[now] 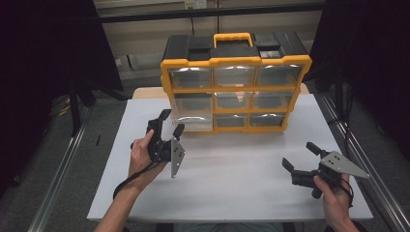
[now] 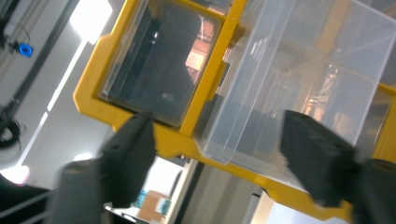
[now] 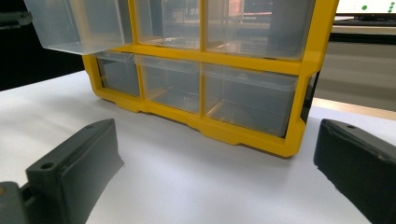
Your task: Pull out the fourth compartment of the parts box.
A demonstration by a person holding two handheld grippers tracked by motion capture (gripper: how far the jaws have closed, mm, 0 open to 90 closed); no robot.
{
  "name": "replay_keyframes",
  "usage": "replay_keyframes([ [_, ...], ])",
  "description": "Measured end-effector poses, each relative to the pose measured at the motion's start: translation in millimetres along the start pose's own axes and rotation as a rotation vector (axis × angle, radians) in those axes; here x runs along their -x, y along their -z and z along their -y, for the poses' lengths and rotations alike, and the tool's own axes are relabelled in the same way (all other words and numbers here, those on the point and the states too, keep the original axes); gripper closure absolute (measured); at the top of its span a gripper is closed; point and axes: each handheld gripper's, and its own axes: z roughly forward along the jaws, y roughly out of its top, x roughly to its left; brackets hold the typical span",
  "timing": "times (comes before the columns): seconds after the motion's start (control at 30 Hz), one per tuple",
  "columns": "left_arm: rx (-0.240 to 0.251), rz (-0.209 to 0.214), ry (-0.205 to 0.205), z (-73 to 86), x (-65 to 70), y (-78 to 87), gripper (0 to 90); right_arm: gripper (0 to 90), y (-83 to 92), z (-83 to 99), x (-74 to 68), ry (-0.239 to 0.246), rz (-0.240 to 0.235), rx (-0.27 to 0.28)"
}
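A yellow-and-black drawer organizer (image 1: 236, 60) with clear plastic drawers stands at the back middle of the white table (image 1: 232, 183). Its middle-row left drawer (image 1: 193, 115) is pulled out toward me. My left gripper (image 1: 171, 122) is open just in front of that drawer, touching nothing. In the left gripper view the clear drawer (image 2: 299, 79) juts from the yellow frame (image 2: 205, 79), and the open gripper (image 2: 224, 158) has its jaws either side of the drawer's lower edge. My right gripper (image 1: 300, 155) hovers open and empty at the front right, pointing at the organizer (image 3: 210, 60) and the pulled-out drawer (image 3: 79, 23).
The drawers look empty. A yellow carry handle (image 1: 233, 37) tops the organizer. Metal rails (image 1: 63, 164) run along both sides of the table, with dark curtains beyond. Bare table surface lies between the two grippers.
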Motion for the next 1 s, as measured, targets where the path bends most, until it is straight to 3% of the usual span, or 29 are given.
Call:
replay_keyframes([
  [0.1,-0.018,0.013,0.097,0.1,-2.2,0.7,14.6,0.0,0.6,-0.1,0.1,0.003,-0.001,0.003],
  [0.13,-0.002,0.014,0.126,-0.4,-4.4,0.3,12.8,0.0,0.7,-0.1,0.2,0.004,0.001,0.004],
  [0.17,0.016,0.019,0.189,-0.6,-6.1,-0.4,10.9,0.0,0.9,-0.1,0.3,0.003,0.004,0.002],
  [0.33,0.035,0.020,0.342,-2.2,-17.9,2.0,8.5,0.0,1.2,-0.2,0.3,0.003,0.002,0.002],
  [0.37,0.035,0.021,0.400,-3.1,-21.8,3.1,8.2,0.0,1.1,-0.2,0.4,0.003,0.003,0.002],
  [0.4,0.035,0.021,0.400,-3.1,-21.8,3.1,7.8,0.0,1.1,-0.2,0.4,0.003,0.003,0.002],
  [0.43,0.038,0.028,0.435,-3.3,-23.4,3.3,7.5,0.0,1.0,-0.1,0.5,0.002,0.004,0.001],
  [0.53,0.046,0.048,0.555,-3.0,-27.4,2.9,6.3,0.0,1.1,-0.2,0.4,0.002,0.004,0.001],
  [0.57,0.047,0.054,0.613,-2.2,-28.5,2.3,5.9,0.0,1.1,-0.2,0.5,0.003,0.004,0.002],
  [0.77,0.034,0.101,0.847,6.3,-37.8,2.2,5.2,0.0,1.3,-0.4,0.6,0.004,0.004,0.002],
  [0.8,0.039,0.112,0.905,7.2,-39.2,2.5,5.2,0.0,1.3,-0.4,0.9,0.004,-0.001,0.002],
  [0.83,0.032,0.127,0.921,8.6,-40.7,3.3,5.1,0.0,1.3,-0.3,1.0,0.002,0.000,0.001],
  [1.0,-0.020,0.154,1.091,15.9,-40.3,4.3,3.9,0.0,0.4,0.2,1.0,0.003,0.000,-0.004],
])
